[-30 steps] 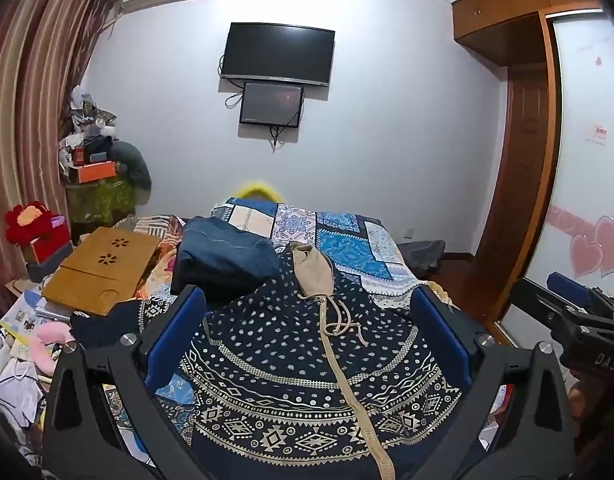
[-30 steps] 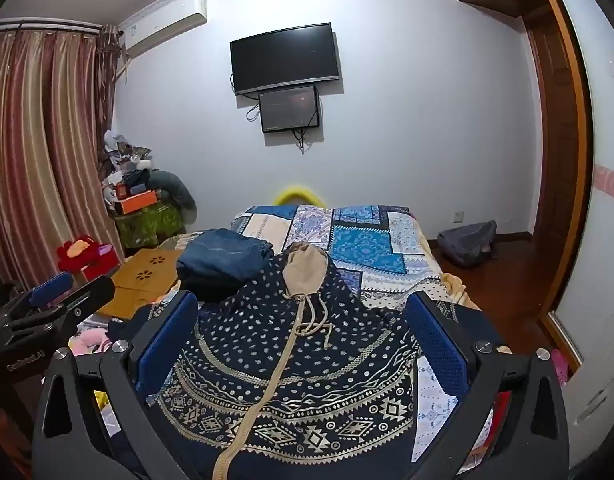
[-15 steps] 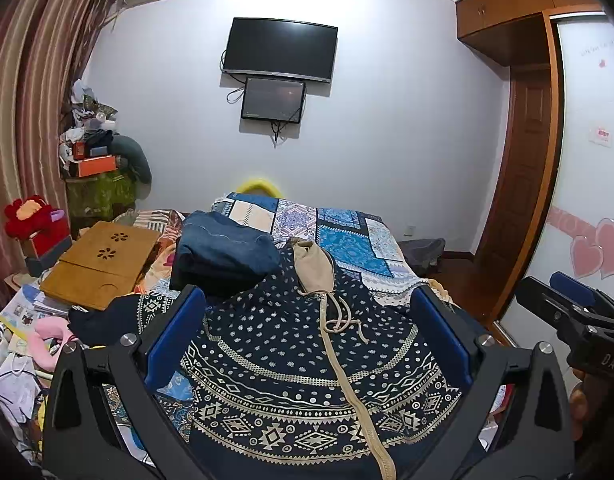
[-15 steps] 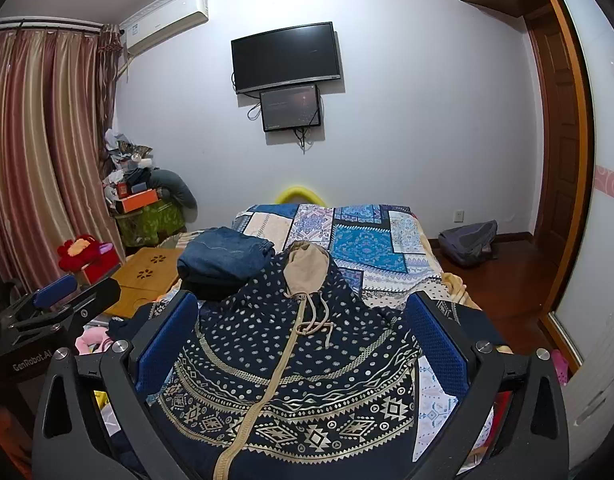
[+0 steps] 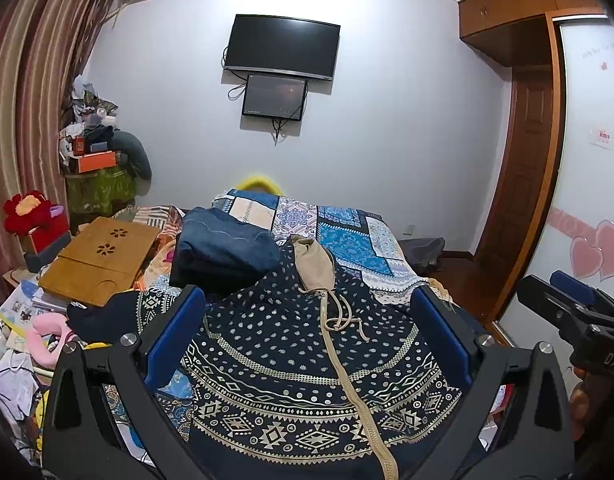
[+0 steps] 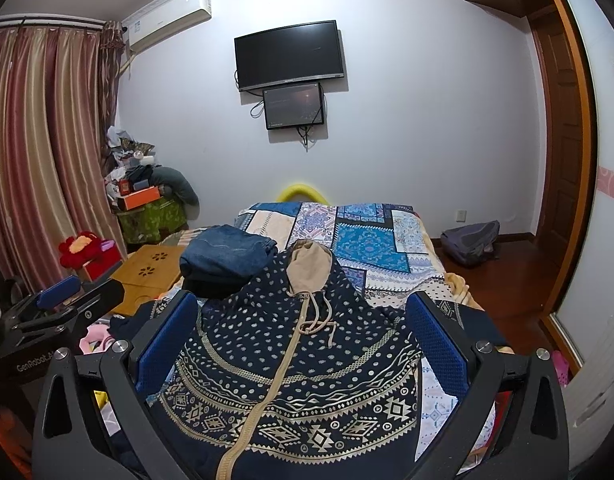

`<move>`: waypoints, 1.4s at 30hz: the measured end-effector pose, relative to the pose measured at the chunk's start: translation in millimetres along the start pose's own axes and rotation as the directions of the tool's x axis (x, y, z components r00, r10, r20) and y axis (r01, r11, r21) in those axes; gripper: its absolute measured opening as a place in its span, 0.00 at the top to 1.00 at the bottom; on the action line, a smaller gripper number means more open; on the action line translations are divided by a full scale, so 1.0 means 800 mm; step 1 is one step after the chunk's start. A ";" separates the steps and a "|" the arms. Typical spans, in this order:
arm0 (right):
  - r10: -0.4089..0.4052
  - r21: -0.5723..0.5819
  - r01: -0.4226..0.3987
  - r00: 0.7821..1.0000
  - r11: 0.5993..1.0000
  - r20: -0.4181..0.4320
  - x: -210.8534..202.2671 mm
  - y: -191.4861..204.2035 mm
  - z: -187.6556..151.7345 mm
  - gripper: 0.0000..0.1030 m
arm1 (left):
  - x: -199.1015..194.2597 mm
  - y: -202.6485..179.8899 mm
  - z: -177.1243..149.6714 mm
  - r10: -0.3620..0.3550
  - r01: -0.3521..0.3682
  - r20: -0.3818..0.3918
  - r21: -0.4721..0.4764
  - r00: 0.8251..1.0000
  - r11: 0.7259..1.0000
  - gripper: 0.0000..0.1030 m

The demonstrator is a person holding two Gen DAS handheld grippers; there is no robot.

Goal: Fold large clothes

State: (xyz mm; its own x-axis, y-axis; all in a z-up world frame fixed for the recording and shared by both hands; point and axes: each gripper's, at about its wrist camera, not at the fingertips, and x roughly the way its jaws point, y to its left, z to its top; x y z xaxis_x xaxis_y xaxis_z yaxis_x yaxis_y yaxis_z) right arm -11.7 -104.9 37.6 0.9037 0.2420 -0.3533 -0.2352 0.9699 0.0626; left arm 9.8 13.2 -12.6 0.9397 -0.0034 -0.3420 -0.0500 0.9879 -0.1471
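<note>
Hooded navy garment (image 5: 307, 368), patterned in pale dots and geometric bands, lies spread front-up on the bed (image 5: 347, 240), its hem nearest the grippers and its beige-lined hood (image 5: 313, 264) pointing toward the far wall. A beige zipper (image 5: 347, 376) runs down the middle, and the drawstring (image 5: 341, 318) sits in a loose tangle just below the hood. The garment covers the near end of the patchwork bedspread (image 6: 371, 240), whose blue and white squares show beyond the hood.

Both grippers hang above the near edge of the garment, touching nothing. The left gripper (image 5: 307, 344) has its jaws spread wide, the blue pads (image 5: 175, 334) framing the chest of the garment. The right gripper (image 6: 303, 344) is likewise spread wide and holds nothing. Each one shows at the edge of the other's view.

A folded pile of blue jeans (image 5: 223, 250) sits on the bed just left of the hood, touching the garment's shoulder. Left of the bed lies a wooden lap tray (image 5: 103, 260) with flower cut-outs, amid scattered papers and a red plush flower (image 5: 25, 212). A dark television (image 6: 289, 54) hangs on the far wall with a smaller screen (image 6: 294, 106) under it, and a grey backpack (image 6: 471, 240) rests on the floor near the door.
</note>
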 end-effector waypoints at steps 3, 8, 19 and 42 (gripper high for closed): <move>0.000 0.000 0.000 1.000 1.000 -0.001 0.000 0.000 0.000 0.00 | 0.001 0.002 0.000 0.000 0.000 -0.002 -0.006 1.000 1.000 0.00; 0.001 -0.005 -0.001 1.000 1.000 0.000 0.000 0.002 -0.001 0.00 | 0.001 0.003 0.000 0.004 -0.004 -0.003 -0.010 1.000 1.000 0.00; 0.011 -0.003 -0.011 1.000 1.000 -0.007 0.002 0.004 -0.001 0.00 | 0.000 0.005 -0.001 0.005 -0.005 -0.004 -0.011 1.000 1.000 0.00; 0.013 0.016 -0.013 1.000 1.000 -0.028 0.009 -0.001 -0.003 0.00 | 0.004 0.005 -0.002 0.004 -0.005 -0.017 -0.013 1.000 1.000 0.00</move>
State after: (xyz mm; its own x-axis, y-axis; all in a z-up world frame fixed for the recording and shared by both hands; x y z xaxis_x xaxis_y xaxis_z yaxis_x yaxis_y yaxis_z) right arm -6.0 -103.7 33.0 0.8903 0.2538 -0.3782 -0.2407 0.9671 0.0822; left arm 12.3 17.1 -15.6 0.9336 -0.0016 -0.3584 -0.0588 0.9857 -0.1577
